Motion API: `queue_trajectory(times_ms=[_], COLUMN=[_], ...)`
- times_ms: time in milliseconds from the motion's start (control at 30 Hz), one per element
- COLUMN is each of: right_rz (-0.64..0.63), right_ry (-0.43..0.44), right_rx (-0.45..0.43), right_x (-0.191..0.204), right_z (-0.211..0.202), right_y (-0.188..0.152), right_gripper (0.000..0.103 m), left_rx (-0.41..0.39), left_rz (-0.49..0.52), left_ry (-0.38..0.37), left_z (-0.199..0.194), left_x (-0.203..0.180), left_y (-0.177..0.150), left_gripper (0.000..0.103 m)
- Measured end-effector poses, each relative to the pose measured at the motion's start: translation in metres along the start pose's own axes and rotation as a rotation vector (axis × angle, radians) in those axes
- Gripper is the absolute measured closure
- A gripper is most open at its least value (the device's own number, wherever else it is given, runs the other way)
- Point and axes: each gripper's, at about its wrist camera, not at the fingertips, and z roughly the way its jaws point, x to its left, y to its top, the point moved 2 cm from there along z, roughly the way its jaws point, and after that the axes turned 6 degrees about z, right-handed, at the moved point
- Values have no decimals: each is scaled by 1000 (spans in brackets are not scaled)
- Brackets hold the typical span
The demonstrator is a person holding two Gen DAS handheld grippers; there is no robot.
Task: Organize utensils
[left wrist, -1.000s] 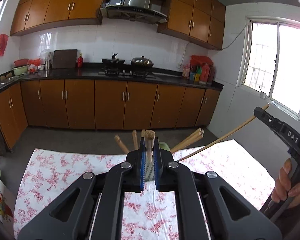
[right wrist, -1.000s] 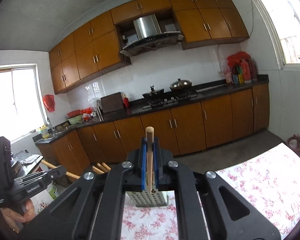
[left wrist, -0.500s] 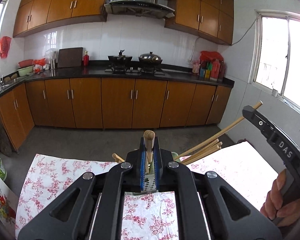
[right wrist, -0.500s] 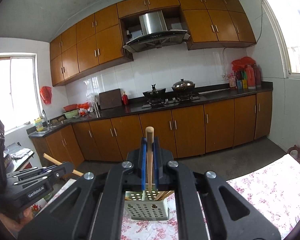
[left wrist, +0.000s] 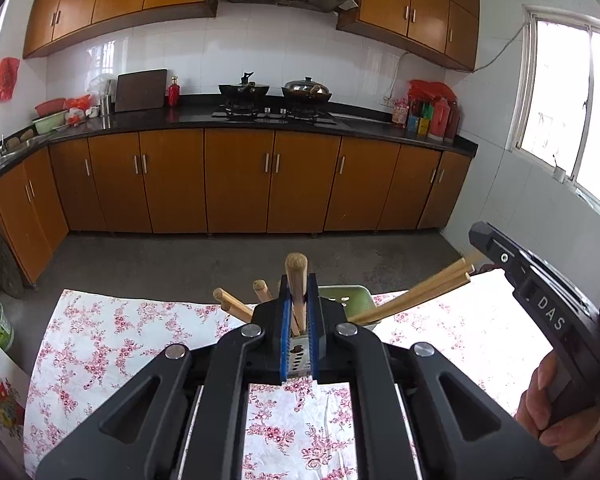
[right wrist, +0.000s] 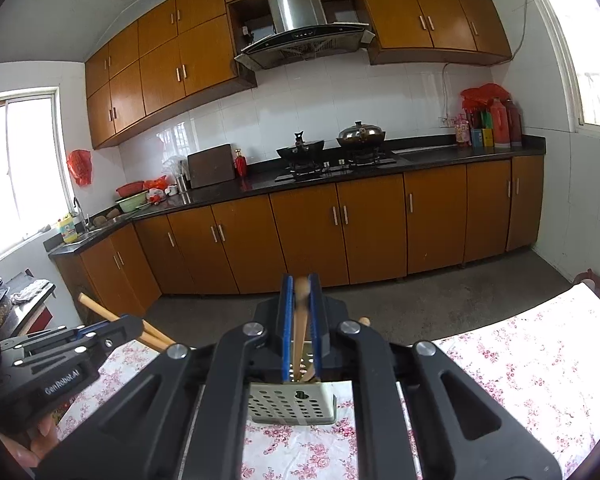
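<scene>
**Two chopsticks over the holder, one being let go**

The landmark is the pale green perforated chopstick holder [right wrist: 292,402], which stands on the floral tablecloth [right wrist: 532,364] near the table's far edge, towards the kitchen cabinets [left wrist: 236,180].

The left gripper [left wrist: 298,312] is clenched on a wooden chopstick [left wrist: 296,276]. The stick stands nearly upright between the blue pads, its rounded top above the fingertips and its lower end reaching down towards the holder's mouth. From this side the holder sits directly behind and under the fingers, with only its rim and a strip of its holed wall showing.

The right gripper [right wrist: 300,320] has a second chopstick [right wrist: 300,328] between its pads, and its jaws are opening. The stick appears blurred, with small gaps beside it, and its lower end goes down into the holder. The pads no longer seem to press on it.

More chopsticks already stand in the holder. In the left wrist view, a few lean out to the left of it [left wrist: 232,304], and a bundle [left wrist: 420,296] fans out to the right, its tips close to the right gripper's nose. A hand [left wrist: 548,412] grips that tool's handle at the right edge.

Well beyond the holder, across the grey floor, a wok [right wrist: 300,150] and a lidded pot [right wrist: 360,134] sit on the stove.
</scene>
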Motion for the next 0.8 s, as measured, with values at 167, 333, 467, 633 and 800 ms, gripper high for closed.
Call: queue_trajectory(times_ms=[167,333,467,633,800], right_rz=[16,14,-5,-23,-50], right_ry=[-23,-70,-108,-126,-126], right_rx=[-18,-34,-38,-51,-88], right_x=[-9,-17,-21,-24,-21], right_z=[-10,-25,-35,-49,-70], right_y=[1,-1,-6,-9,-16], right_gripper=[75,62,53,40,9], left_rx=[-41,-82,-103,-106,-122], left_rz=[-49,-57,-44,-55,-43], left_ry=[-25,-7,25,47,75], left_z=[-15,-31,-41,-49,-60], left_x=[5,6,8,17,23], left_y=[7,11,6,-4,-20], left_gripper=[95,85,73,62,39])
